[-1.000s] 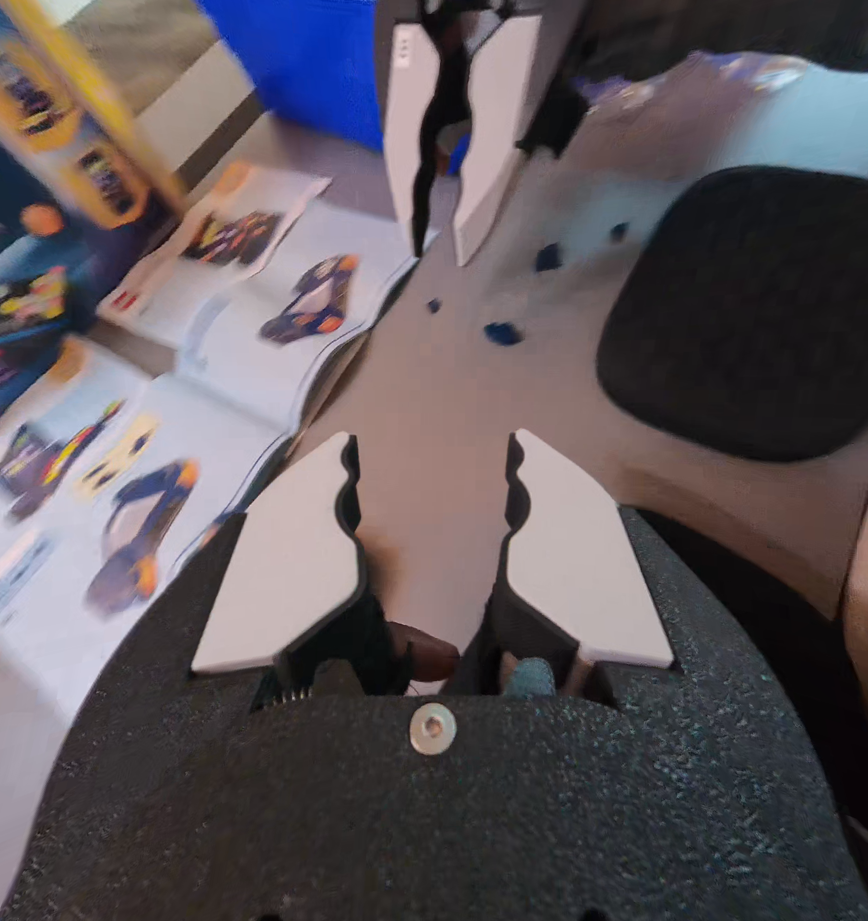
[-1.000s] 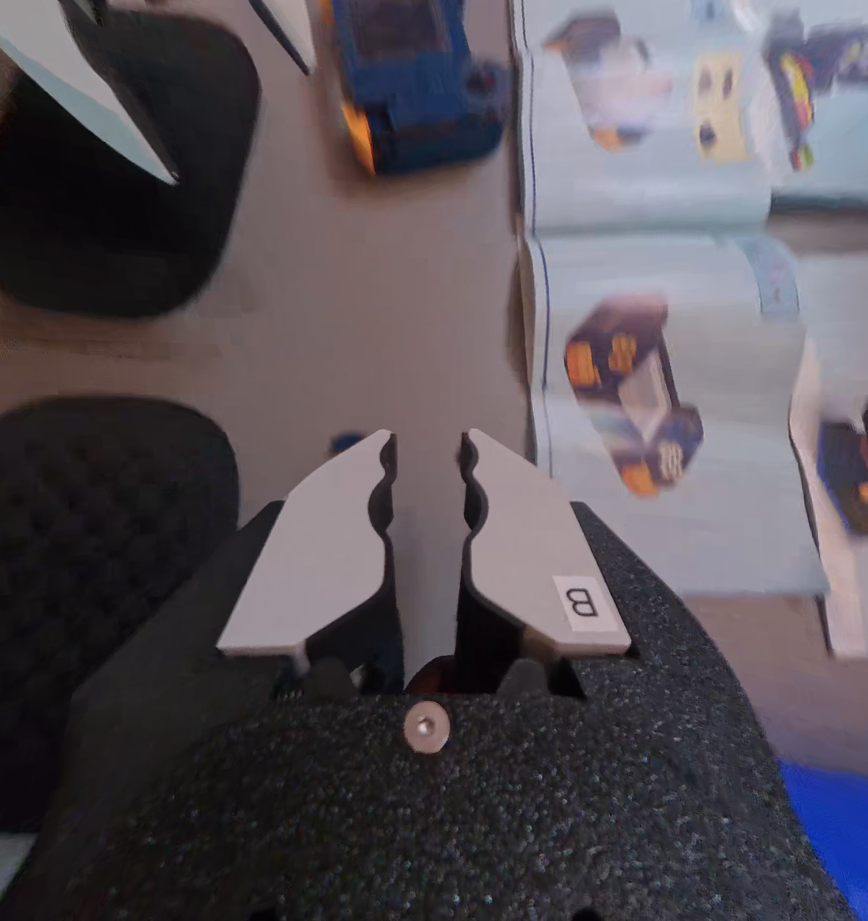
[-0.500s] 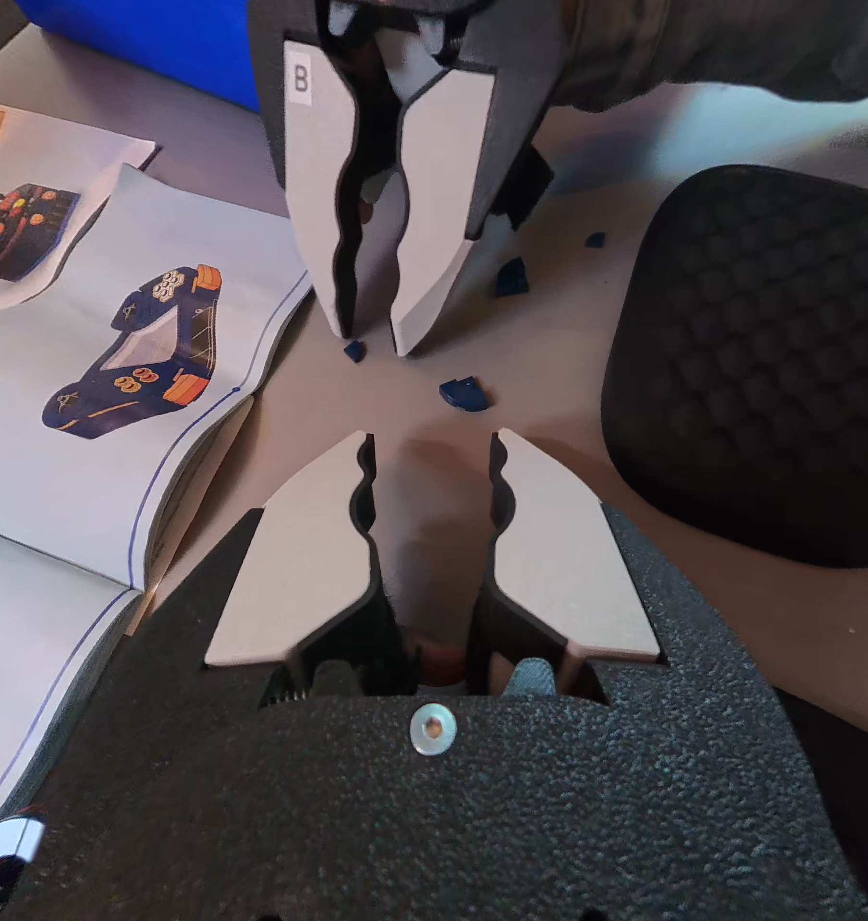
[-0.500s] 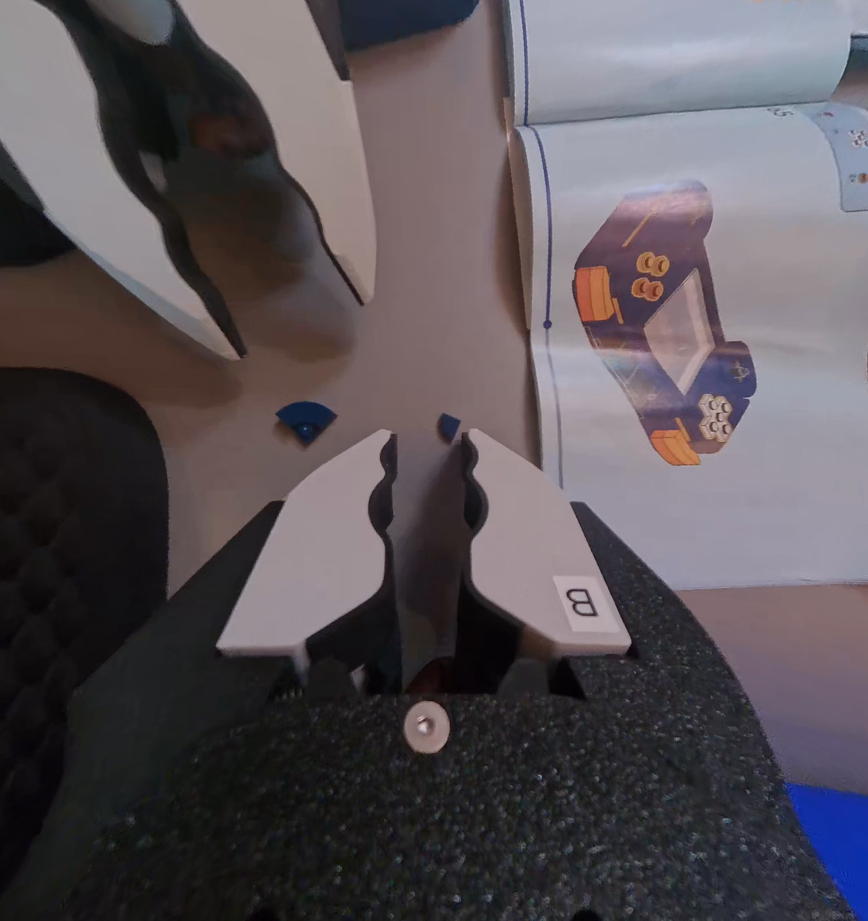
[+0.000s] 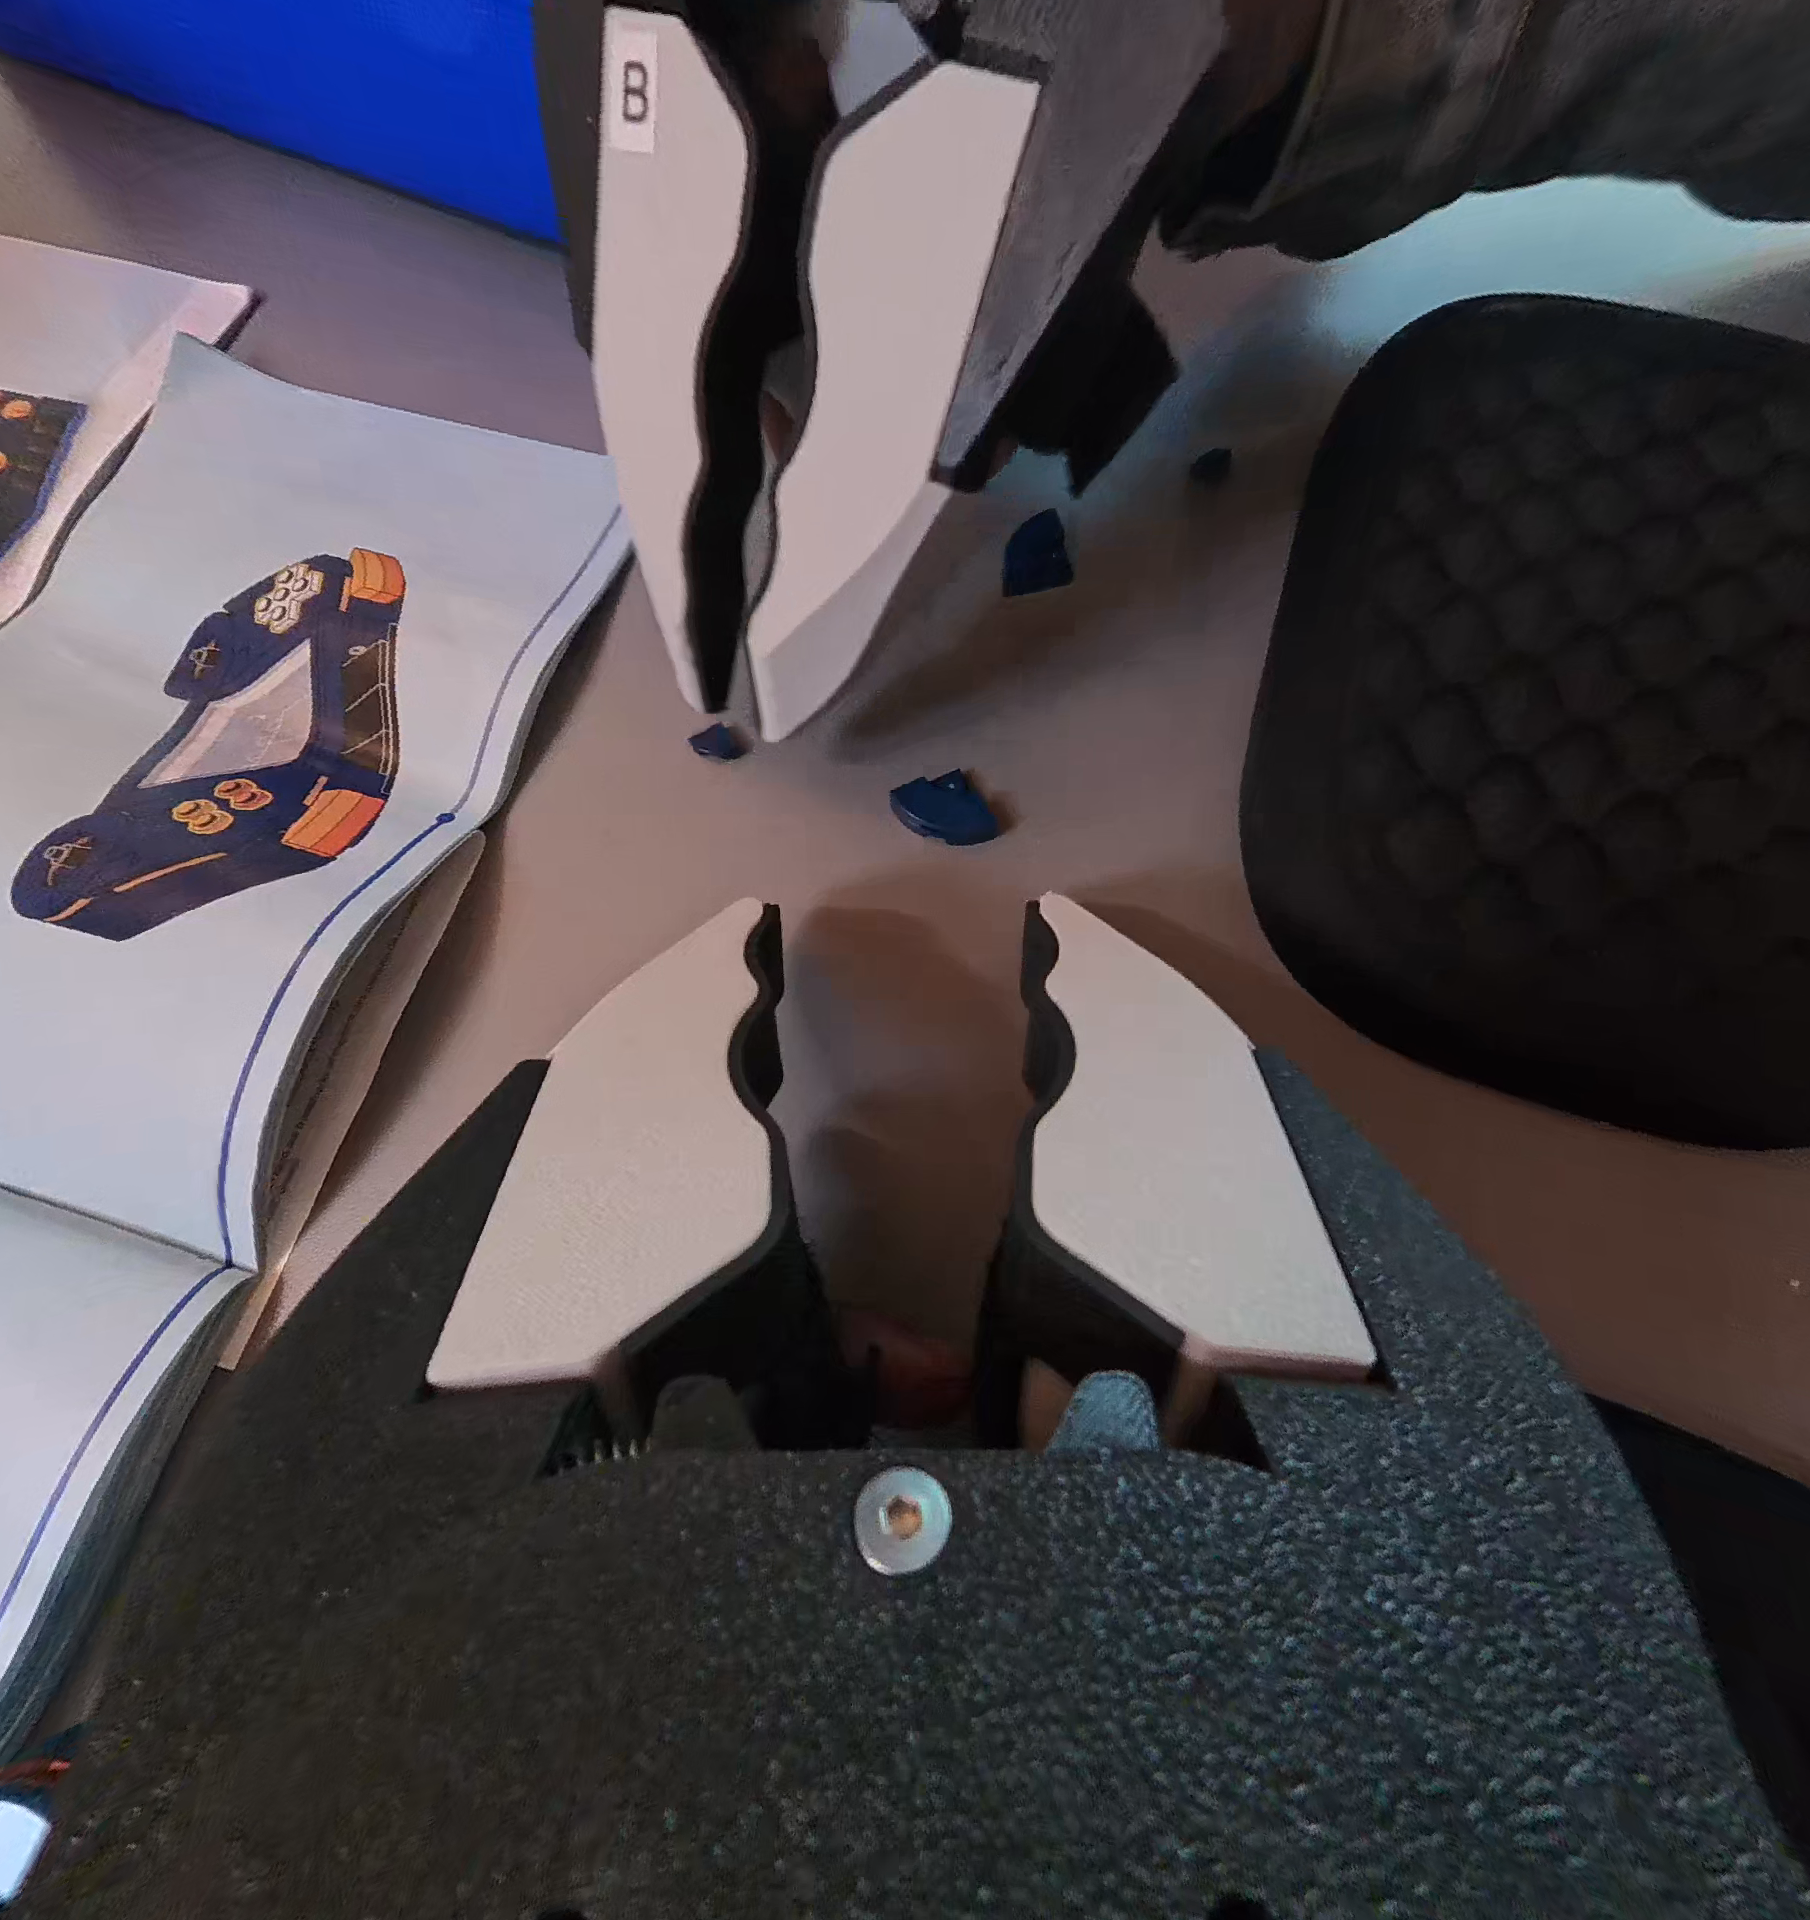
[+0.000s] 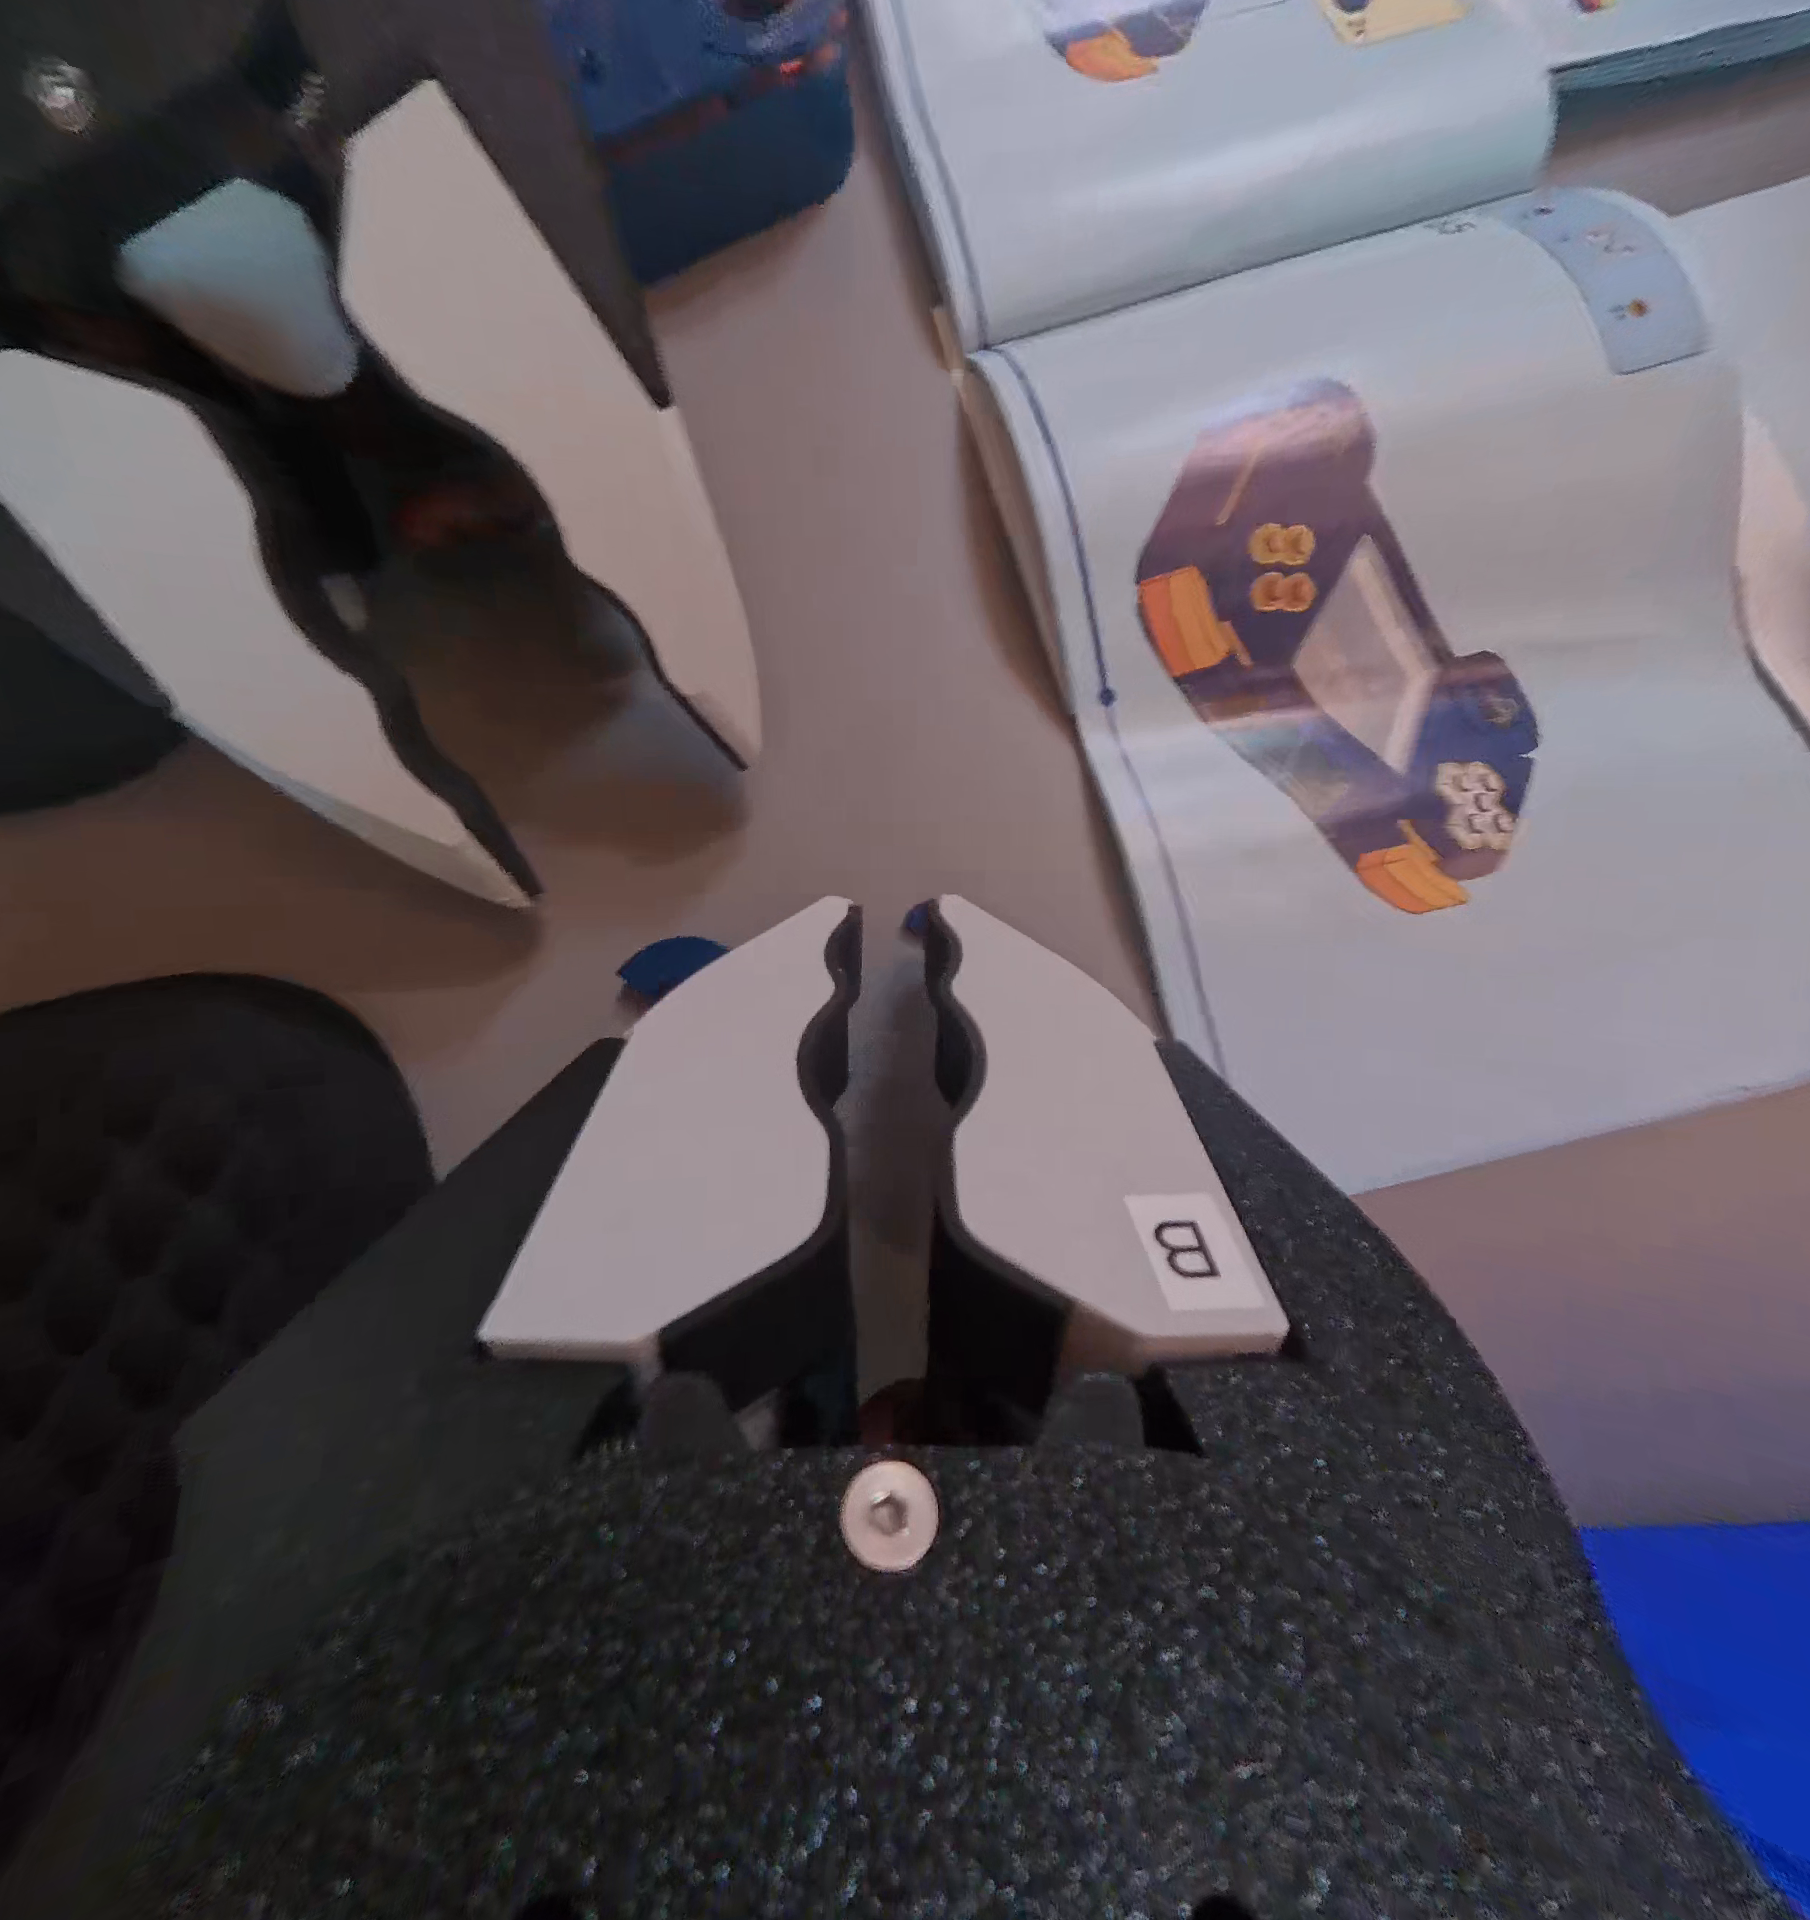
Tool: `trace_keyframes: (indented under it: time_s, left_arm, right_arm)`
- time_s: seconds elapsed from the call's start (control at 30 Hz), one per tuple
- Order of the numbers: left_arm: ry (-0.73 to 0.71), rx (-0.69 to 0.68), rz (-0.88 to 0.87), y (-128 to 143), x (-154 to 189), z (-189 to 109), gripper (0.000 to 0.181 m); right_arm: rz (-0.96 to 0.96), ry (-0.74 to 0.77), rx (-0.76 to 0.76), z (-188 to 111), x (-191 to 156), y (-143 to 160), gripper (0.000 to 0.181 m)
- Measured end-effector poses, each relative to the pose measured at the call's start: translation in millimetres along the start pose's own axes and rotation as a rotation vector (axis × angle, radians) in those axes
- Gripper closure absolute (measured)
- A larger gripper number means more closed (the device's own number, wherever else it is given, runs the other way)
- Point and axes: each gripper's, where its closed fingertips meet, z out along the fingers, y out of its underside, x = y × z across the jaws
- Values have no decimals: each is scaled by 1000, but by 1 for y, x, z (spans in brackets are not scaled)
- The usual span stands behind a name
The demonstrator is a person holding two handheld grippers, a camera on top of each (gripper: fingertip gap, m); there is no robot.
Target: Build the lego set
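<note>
left gripper (image 5: pixel 899 914): white fingers, black speckled body
right gripper (image 6: pixel 893 914): white fingers with black inner edges, black speckled body, one white sticker
small brick (image 5: pixel 716 742): dark blue
quarter-round brick (image 5: pixel 945 806): dark blue
third brick (image 5: pixel 1036 555): dark blue
instruction booklet (image 5: pixel 205 935): pale blue-grey pages, thin blue line, drawing in dark blue with orange parts
table (image 5: pixel 1503 1226): beige-brown
pad (image 5: pixel 1566 707): black, quilted pattern of bumps
sheet at the far edge (image 5: pixel 257 83): bright blue
</note>
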Motion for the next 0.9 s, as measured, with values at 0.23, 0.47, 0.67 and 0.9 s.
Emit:
trace_keyframes:
  time_s: [0.23, 0.47, 0.67, 0.9]
  left_arm:
    - [-2, 5, -2, 0, 0, -1, 138]
    - [-5, -45, 51, 7, 3, 3, 138]
    - [-4, -41, 48, 6, 3, 2, 138]
    - [4, -47, 49, 7, 4, 3, 138]
  right_arm:
    - [-38, 53, -24, 12, -7, -3, 181]
    - [-4, 161, -98, -3, 13, 18, 181]
    - [54, 148, -115, -21, 11, 28, 178]
    - [53, 192, -106, -22, 20, 31, 161]
